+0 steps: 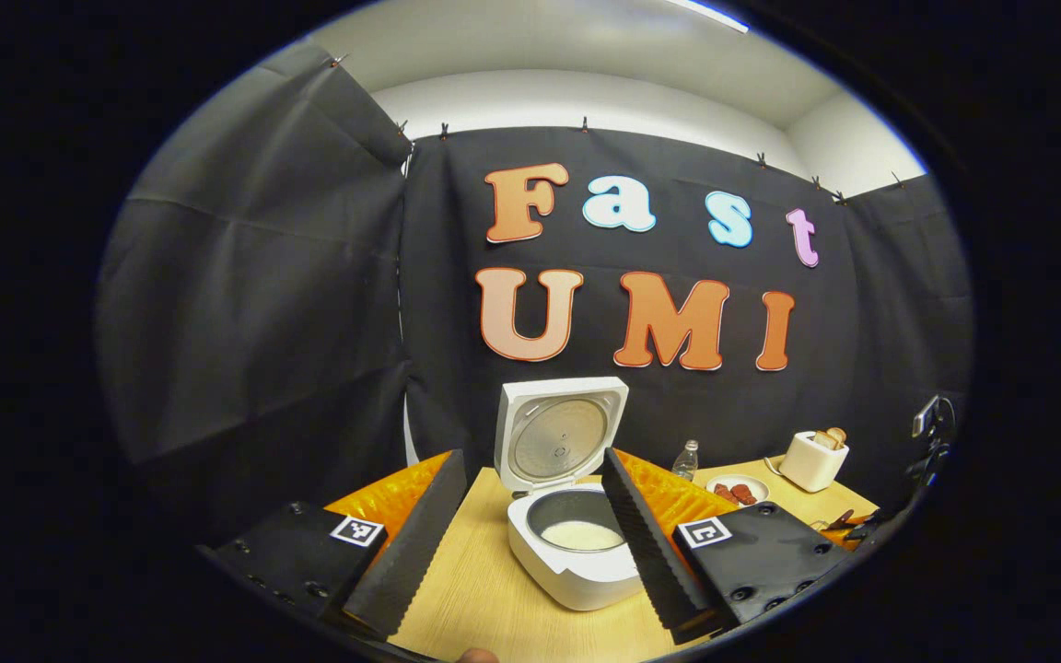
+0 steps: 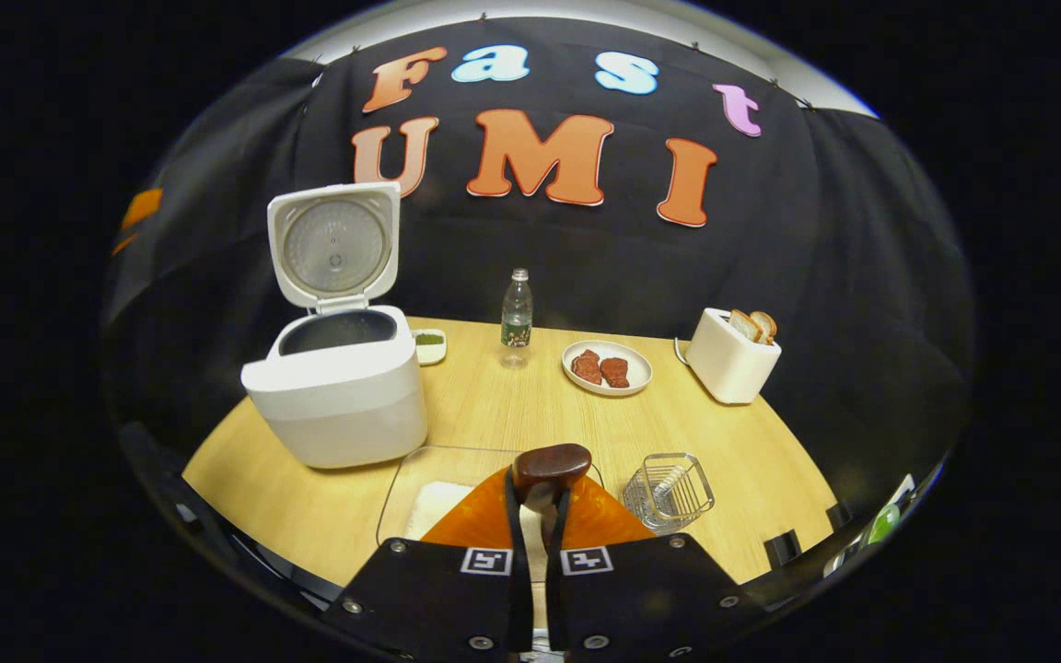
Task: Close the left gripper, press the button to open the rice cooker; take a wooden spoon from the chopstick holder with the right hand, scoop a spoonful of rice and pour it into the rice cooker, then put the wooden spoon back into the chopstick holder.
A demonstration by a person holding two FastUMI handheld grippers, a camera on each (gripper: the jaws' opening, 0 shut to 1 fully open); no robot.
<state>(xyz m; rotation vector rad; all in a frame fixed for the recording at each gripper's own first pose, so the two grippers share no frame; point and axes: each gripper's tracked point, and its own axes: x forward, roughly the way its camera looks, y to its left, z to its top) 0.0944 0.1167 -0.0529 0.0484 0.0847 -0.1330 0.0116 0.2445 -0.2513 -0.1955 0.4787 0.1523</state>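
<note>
The rice cooker (image 2: 337, 387) stands on the tabletop (image 2: 530, 419) with its lid up and rice in the pot. The left hand-held gripper (image 1: 530, 543) hovers before it, fingers spread apart. The right hand-held gripper (image 2: 538, 516) is clamped on the wooden spoon (image 2: 549, 465), above a clear tray of rice (image 2: 429, 493) and just beside the wire chopstick holder (image 2: 670, 490).

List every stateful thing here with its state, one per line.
Rice cooker: lid up, rice inside.
Left hand-held gripper: open.
Right hand-held gripper: shut on wooden spoon.
Chopstick holder: upright.
Bottle: capped, upright.
Toaster: bread in slots.
</note>
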